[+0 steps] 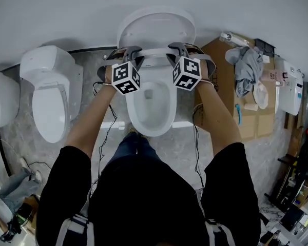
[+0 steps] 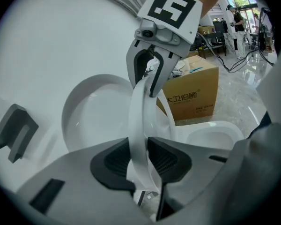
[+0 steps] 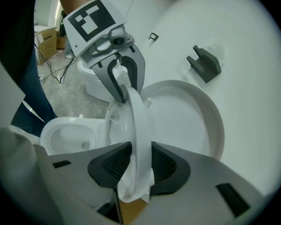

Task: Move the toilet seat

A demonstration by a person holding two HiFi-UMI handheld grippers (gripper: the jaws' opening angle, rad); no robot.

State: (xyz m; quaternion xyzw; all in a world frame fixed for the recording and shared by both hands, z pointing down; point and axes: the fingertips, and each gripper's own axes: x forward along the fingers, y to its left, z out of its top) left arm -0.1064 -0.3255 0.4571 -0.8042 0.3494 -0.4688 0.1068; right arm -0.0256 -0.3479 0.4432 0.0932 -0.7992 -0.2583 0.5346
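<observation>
Two hand-held grippers are holding the raised toilet seat at centre frame.
The left hand-held gripper (image 1: 126, 52) and the right hand-held gripper (image 1: 180, 50) are each pinching the toilet seat (image 1: 154, 52) on opposite sides, with the jaws only narrowly apart and the pads pressing on the white ring between them. The seat is standing steeply tilted above the bowl (image 1: 170, 109), just in front of the upright lid (image 1: 156, 27) at top centre. A cardboard box (image 1: 223, 86) is sitting right of the toilet, and a second toilet (image 1: 51, 94) is standing at the left.
</observation>
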